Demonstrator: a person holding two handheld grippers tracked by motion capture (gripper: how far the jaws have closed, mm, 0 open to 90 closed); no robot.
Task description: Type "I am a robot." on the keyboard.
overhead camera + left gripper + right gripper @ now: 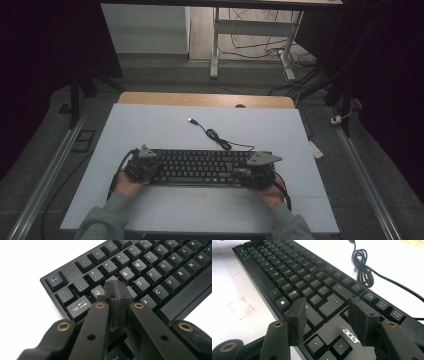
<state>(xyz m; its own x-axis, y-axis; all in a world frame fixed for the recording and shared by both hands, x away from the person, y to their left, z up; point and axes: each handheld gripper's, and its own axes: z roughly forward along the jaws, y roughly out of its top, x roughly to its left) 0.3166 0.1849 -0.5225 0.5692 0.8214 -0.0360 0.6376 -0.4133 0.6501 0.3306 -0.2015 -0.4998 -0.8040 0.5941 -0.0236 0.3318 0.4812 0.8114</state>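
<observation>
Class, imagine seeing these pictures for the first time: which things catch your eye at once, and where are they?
A black keyboard lies across the white table, its cable looped behind it. The left gripper, jaws together, sits over the Q-W keys; the right gripper, jaws apart, hovers above the arrow keys.

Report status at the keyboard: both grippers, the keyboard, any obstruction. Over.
Left gripper shut, tip over the Q-W keys. Right gripper open above the arrow-key end. Black plastic Acer keyboard flat on the white table. Coiled black USB cable behind, clear.
</observation>
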